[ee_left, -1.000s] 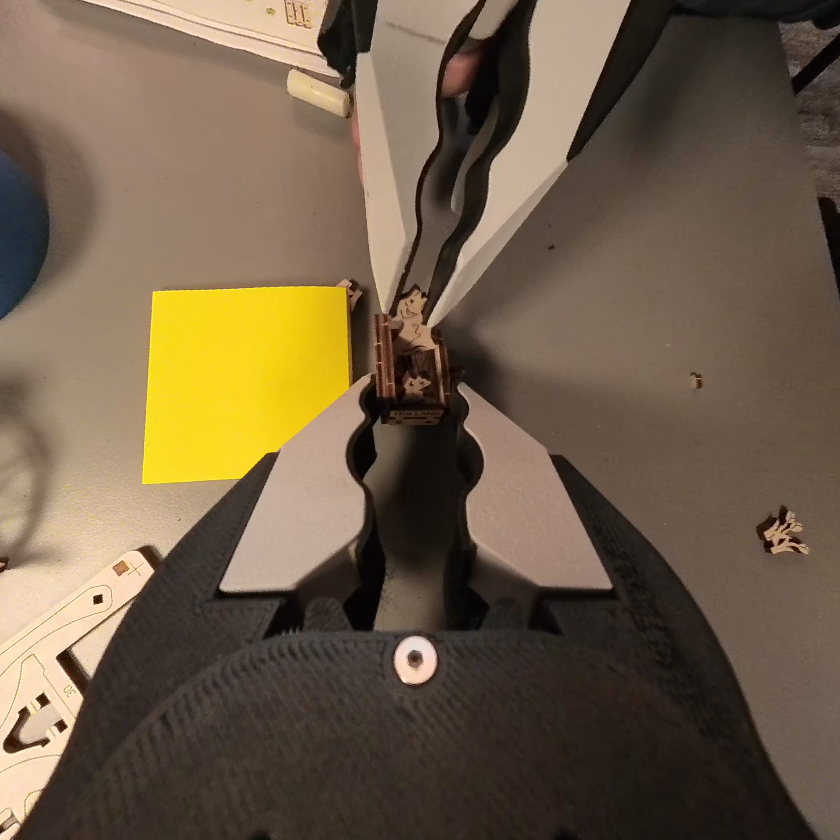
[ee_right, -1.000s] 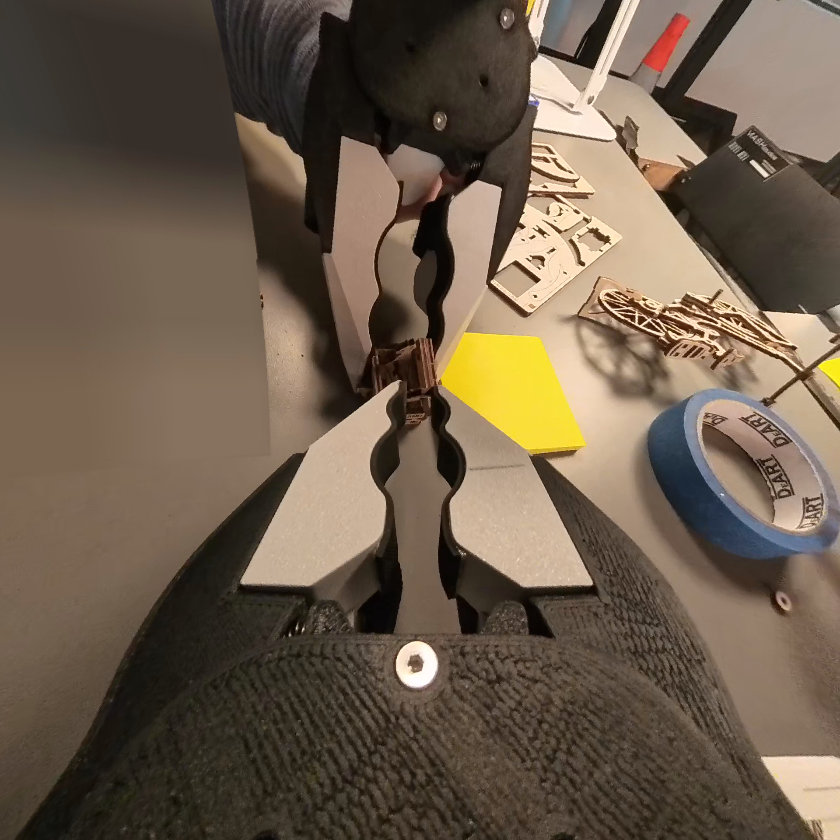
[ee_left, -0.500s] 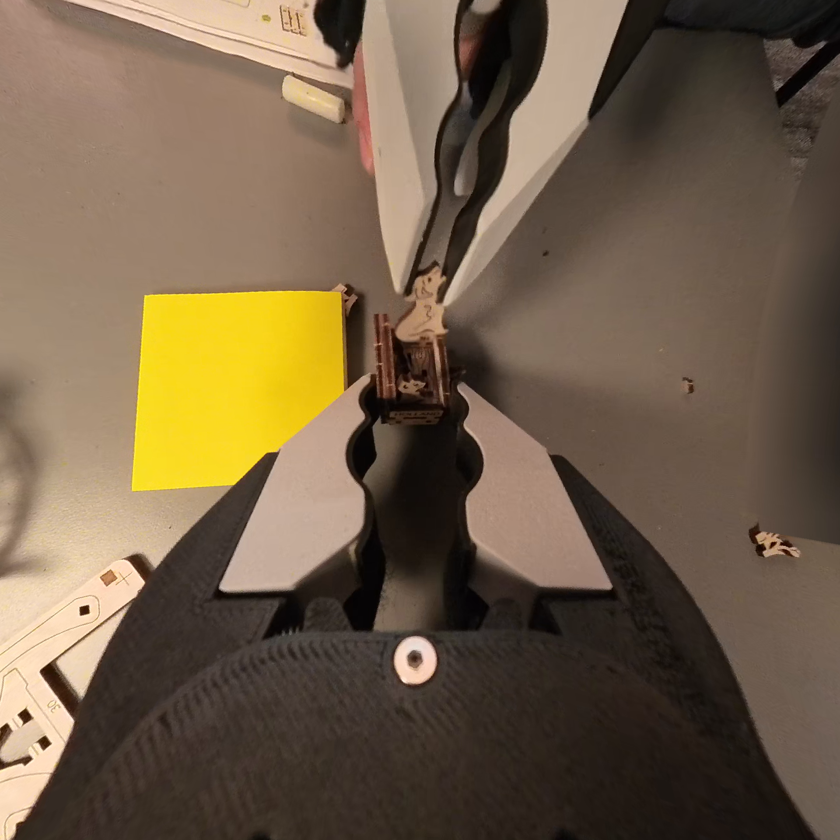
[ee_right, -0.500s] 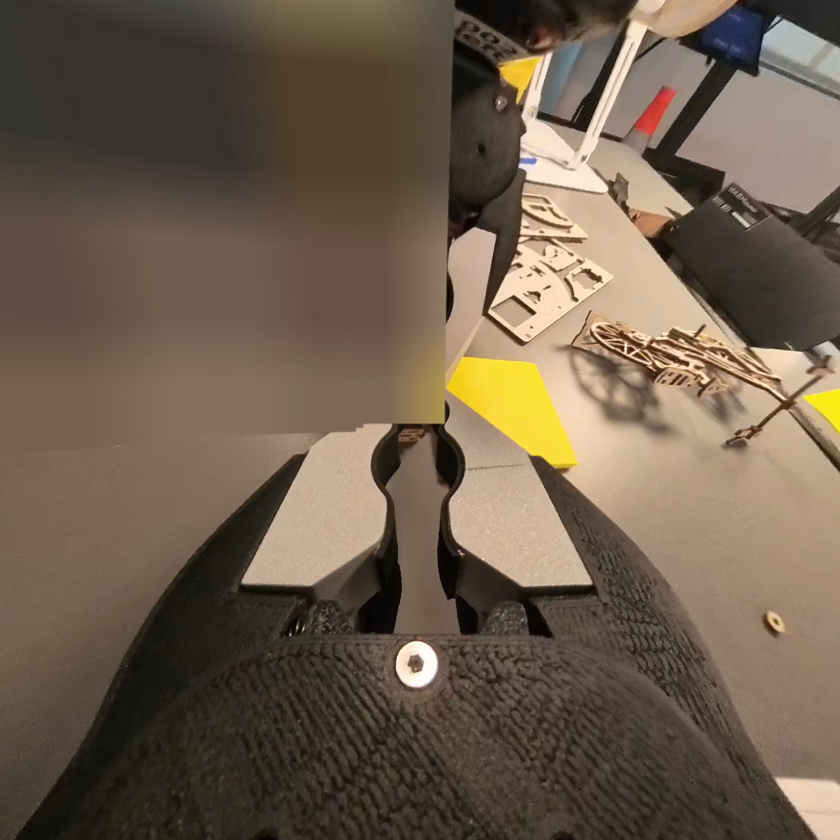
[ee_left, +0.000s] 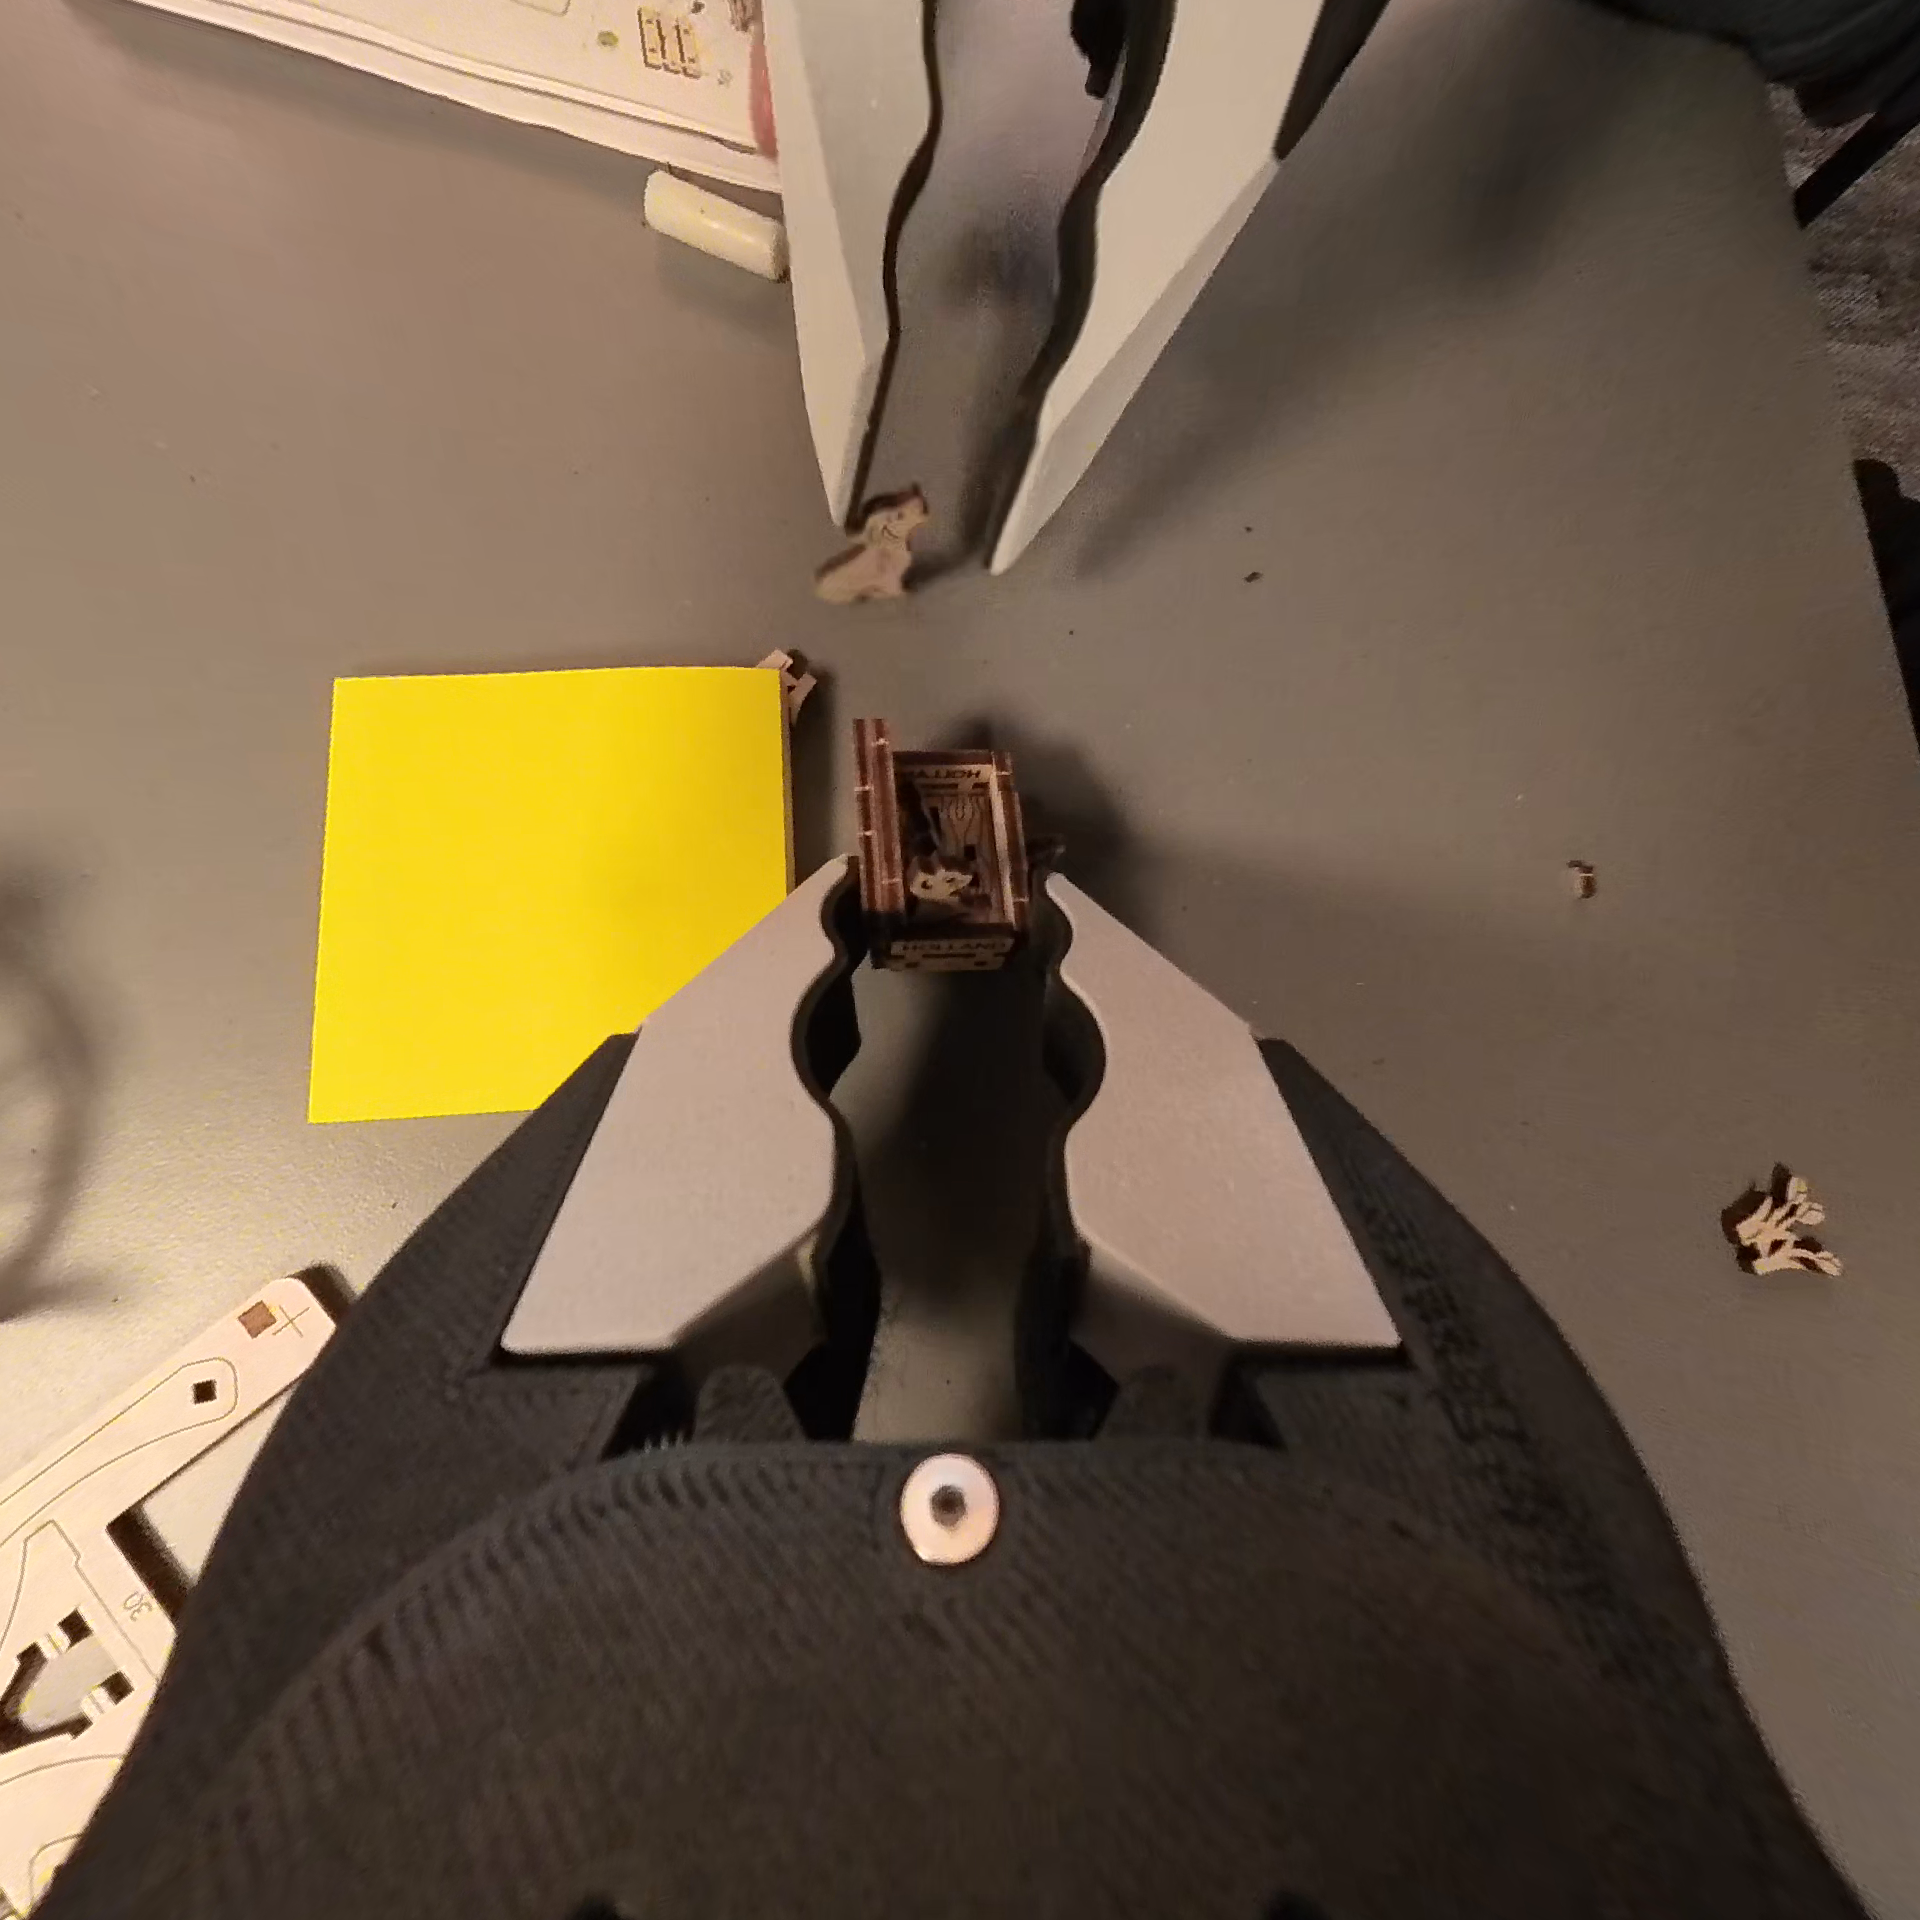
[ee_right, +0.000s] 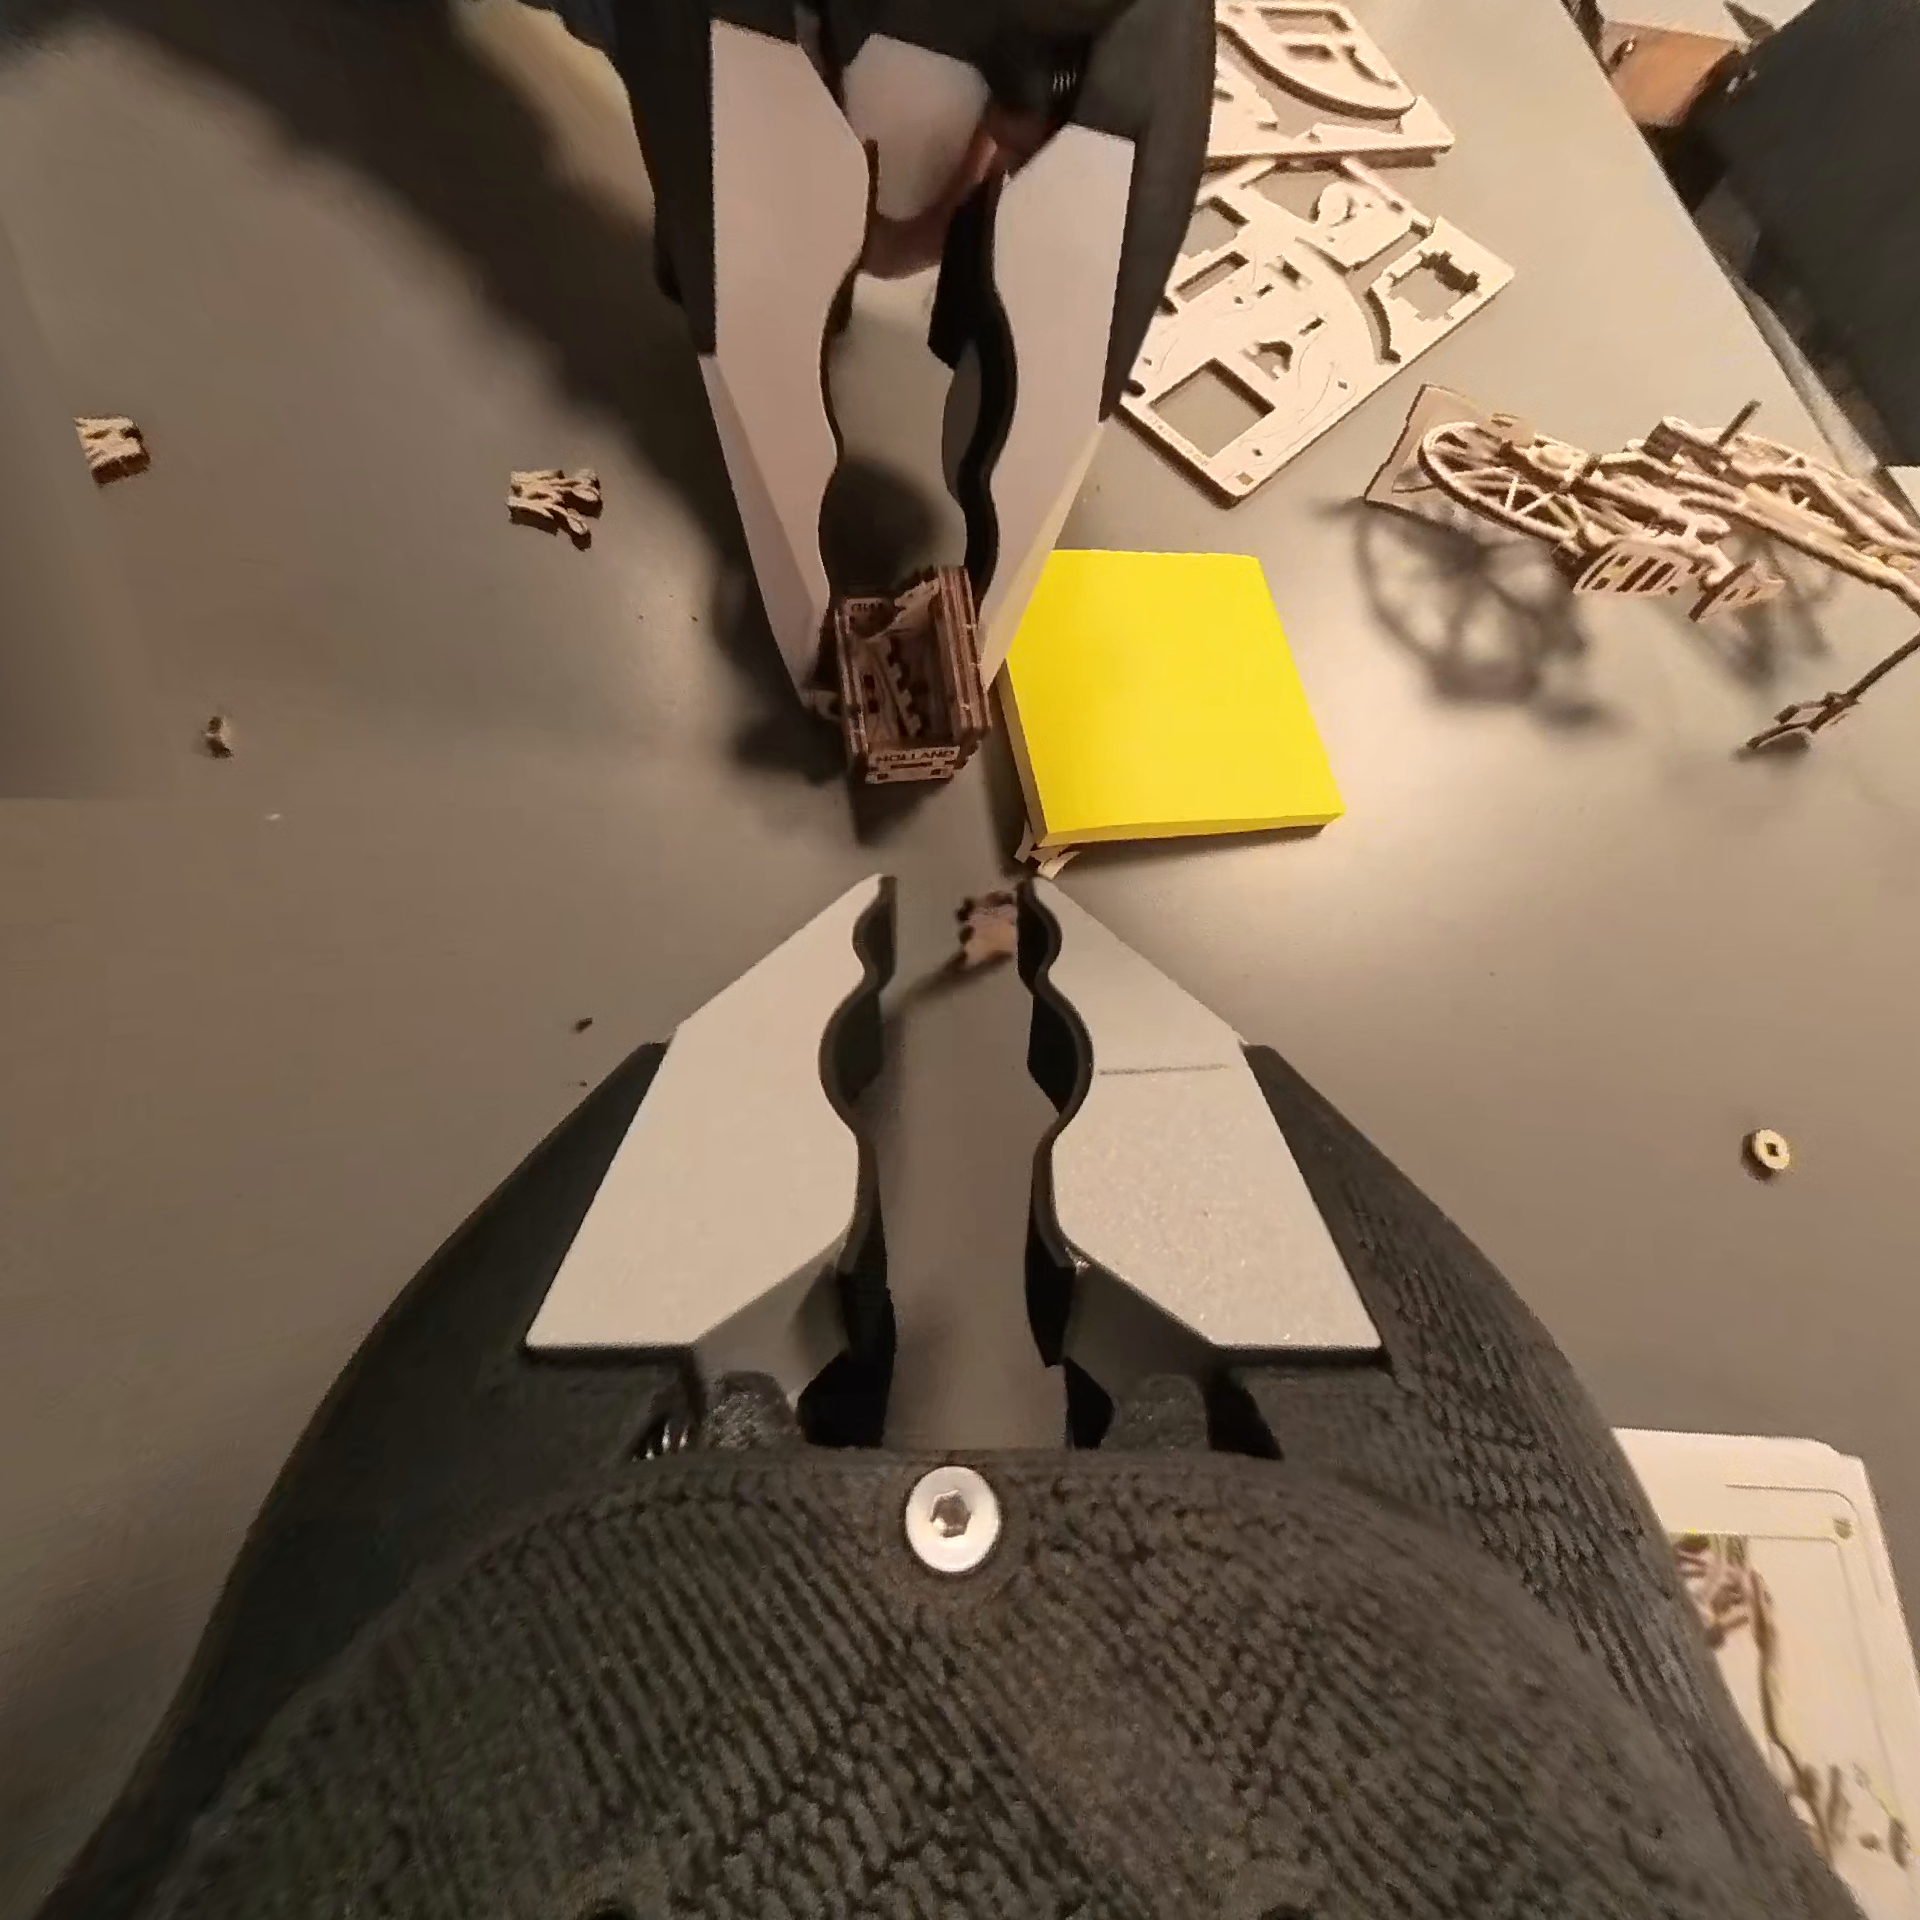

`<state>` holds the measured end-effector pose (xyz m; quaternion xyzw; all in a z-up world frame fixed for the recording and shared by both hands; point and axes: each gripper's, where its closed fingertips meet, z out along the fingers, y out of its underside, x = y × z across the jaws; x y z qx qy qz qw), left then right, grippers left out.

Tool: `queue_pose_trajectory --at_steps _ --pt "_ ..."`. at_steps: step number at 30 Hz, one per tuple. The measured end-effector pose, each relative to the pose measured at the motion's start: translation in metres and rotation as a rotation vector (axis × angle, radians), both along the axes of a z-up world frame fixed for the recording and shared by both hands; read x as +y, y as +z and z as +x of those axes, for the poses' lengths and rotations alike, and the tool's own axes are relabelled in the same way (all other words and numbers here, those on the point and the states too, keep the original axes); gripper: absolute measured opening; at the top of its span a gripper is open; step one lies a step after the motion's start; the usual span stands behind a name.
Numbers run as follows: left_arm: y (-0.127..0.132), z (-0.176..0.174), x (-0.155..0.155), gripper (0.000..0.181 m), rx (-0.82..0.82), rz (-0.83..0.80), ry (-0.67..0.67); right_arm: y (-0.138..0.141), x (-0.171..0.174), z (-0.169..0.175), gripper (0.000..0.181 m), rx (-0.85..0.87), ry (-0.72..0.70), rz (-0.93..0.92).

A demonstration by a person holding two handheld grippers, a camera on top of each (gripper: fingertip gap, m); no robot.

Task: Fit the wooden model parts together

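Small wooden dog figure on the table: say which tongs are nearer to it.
Right. The right tongs flank the dog figure, open; the left tongs sit farther back, closed on the wooden box.

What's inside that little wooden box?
The little wooden box is open on top, showing a small pale animal cutout and slatted panels. Its walls hide whatever lies deeper.

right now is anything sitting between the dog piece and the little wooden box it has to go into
Nothing visible does. The dog piece lies flat on bare grey table by the open right gripper, apart from the wooden box that the left gripper holds; only clear tabletop separates them.
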<state>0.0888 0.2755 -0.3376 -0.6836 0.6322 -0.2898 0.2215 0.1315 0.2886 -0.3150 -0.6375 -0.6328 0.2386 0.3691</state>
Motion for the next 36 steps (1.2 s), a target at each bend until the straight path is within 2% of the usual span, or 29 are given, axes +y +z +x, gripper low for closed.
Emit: queue_pose_trajectory --at_steps 4,7,10,14,24,36 --pt "0.000 0.000 0.000 0.029 0.002 0.007 0.000 0.012 -0.006 -0.004 0.024 0.023 0.019 0.010" --pt "0.000 0.001 0.001 0.029 0.003 0.020 0.004 0.009 -0.016 -0.008 0.028 -0.018 0.059 0.008" --pt "-0.001 0.002 0.001 0.029 0.009 0.027 0.007 0.005 -0.025 -0.023 0.039 -0.070 0.101 0.053" --pt "-0.001 0.002 0.001 0.028 0.019 0.042 0.009 -0.002 -0.032 -0.039 0.041 -0.154 0.139 0.109" --pt "-0.002 0.002 0.001 0.028 0.036 0.071 0.012 -0.014 -0.027 -0.044 0.047 -0.294 0.073 0.131" --pt "-0.002 0.002 0.001 0.028 0.039 0.074 0.015 -0.015 -0.031 -0.044 0.043 -0.275 0.061 0.049"
